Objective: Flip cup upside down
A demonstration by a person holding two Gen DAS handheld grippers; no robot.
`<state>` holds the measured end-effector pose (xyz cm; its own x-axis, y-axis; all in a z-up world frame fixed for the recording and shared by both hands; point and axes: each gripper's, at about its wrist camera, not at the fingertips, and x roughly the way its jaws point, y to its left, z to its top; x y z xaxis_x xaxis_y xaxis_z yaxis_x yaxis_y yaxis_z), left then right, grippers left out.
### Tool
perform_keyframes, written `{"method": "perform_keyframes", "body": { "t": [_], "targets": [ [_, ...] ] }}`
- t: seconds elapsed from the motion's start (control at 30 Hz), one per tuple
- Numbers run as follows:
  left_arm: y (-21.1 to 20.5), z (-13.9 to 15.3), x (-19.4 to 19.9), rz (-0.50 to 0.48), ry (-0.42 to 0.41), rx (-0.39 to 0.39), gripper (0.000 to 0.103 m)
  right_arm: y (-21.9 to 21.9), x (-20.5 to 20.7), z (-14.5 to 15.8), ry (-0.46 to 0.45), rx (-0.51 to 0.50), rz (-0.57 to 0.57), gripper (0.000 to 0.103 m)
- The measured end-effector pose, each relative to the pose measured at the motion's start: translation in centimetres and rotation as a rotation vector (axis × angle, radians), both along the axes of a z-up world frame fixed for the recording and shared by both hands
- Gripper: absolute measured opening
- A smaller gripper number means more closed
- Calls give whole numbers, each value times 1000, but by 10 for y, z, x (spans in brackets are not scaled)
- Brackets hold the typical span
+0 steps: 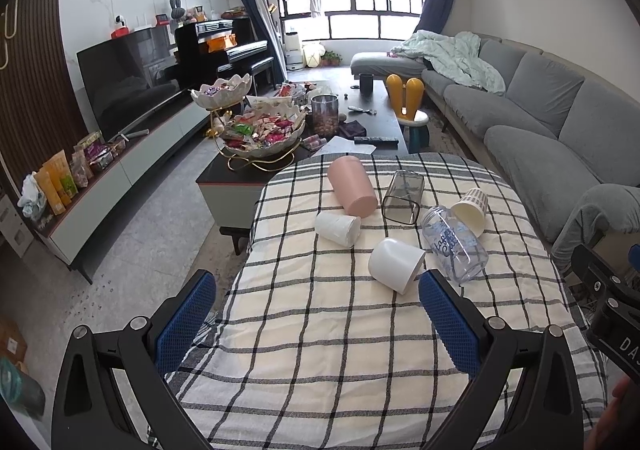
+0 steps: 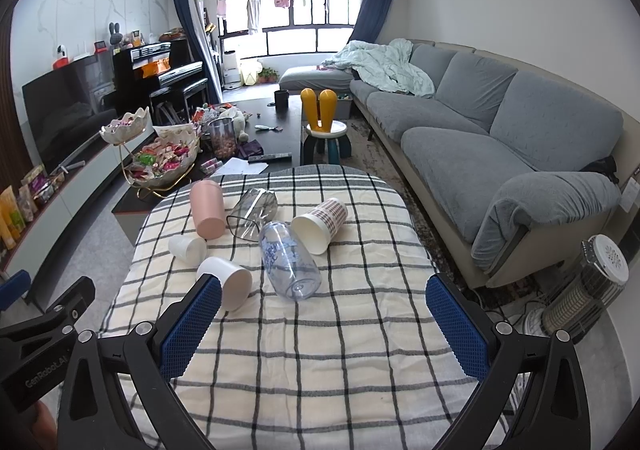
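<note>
Several cups lie on their sides on a checked tablecloth [image 1: 320,330]: a pink cup [image 1: 352,186], a smoky clear square cup [image 1: 403,197], a plaid paper cup [image 1: 471,208], a clear cup with blue lettering [image 1: 454,244], a small white cup [image 1: 337,228] and a larger white cup [image 1: 396,264]. My left gripper [image 1: 316,290] is open and empty, just short of the larger white cup. My right gripper [image 2: 324,296] is open and empty, with the lettered cup [image 2: 289,260] ahead and the white cup [image 2: 226,282] by its left finger.
A coffee table [image 1: 384,122] with snack bowls [image 1: 264,130] and a jar stands beyond the cloth. A grey sofa [image 2: 500,154] runs along the right, a TV unit [image 1: 120,90] along the left. A small heater [image 2: 588,286] stands on the floor at the right.
</note>
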<state>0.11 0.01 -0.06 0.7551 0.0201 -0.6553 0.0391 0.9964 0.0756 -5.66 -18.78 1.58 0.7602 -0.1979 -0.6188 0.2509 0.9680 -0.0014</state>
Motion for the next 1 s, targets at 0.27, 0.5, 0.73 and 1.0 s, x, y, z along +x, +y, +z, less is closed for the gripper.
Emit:
{"method": "perform_keyframes", "body": {
  "t": [0.27, 0.5, 0.73, 1.0],
  "targets": [
    [0, 0, 0, 1, -1, 1, 103, 0, 0, 0, 4, 3, -1, 102],
    [0, 1, 0, 2, -2, -2, 103, 0, 0, 0, 3, 4, 0, 102],
    [0, 2, 0, 3, -2, -1, 103, 0, 0, 0, 4, 4, -1, 102],
    [0, 2, 0, 2, -3, -2, 103, -1, 3, -1, 5, 6, 1, 102]
  ]
}}
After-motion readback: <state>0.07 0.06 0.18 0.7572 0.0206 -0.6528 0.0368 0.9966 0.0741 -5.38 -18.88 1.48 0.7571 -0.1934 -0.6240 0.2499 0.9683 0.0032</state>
